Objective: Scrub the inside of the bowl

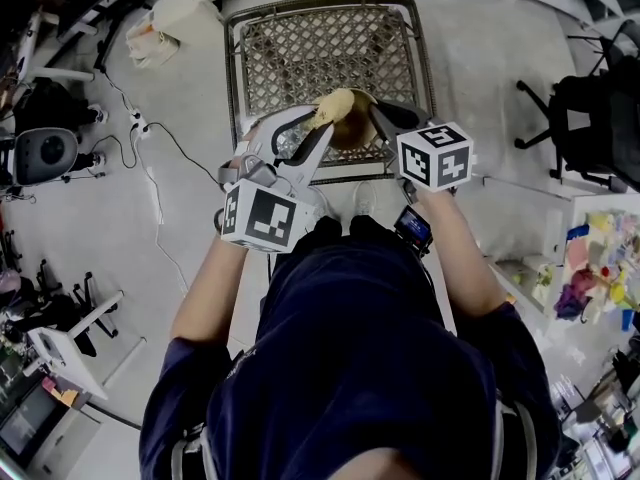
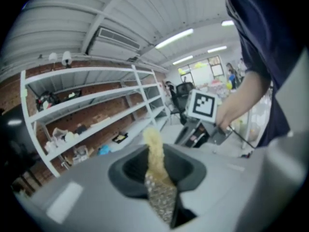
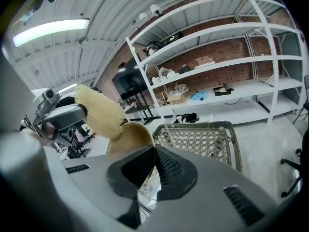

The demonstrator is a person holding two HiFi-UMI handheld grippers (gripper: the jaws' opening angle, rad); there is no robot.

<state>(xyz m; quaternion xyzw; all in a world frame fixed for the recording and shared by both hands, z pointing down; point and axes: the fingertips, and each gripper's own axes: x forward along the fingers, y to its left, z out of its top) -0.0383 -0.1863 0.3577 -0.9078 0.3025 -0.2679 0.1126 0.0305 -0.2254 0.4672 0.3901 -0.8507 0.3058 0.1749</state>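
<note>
1. Shelving (image 3: 217, 62): white open racks along a brick wall, holding boxes and small oddments.
2. Wire mesh basket (image 1: 325, 53): rectangular with an open lattice bottom. It lies ahead of the person, just beyond the bowl.
3. Bowl (image 1: 356, 130): tan and tipped up on edge. It is held over the near edge of the basket, between the two grippers.
4. Right gripper (image 1: 380, 118): marker cube at the rear; its fingers are clenched on the bowl's rim, one on each side of the wall.
5. Left gripper (image 1: 318, 130): fingers clamped on the scrub pad.
6. Scrub pad (image 1: 335, 106): yellow and fluffy at the far end, with a mesh texture where it is gripped. The fluffy end rests against the bowl at its upper edge.
</note>
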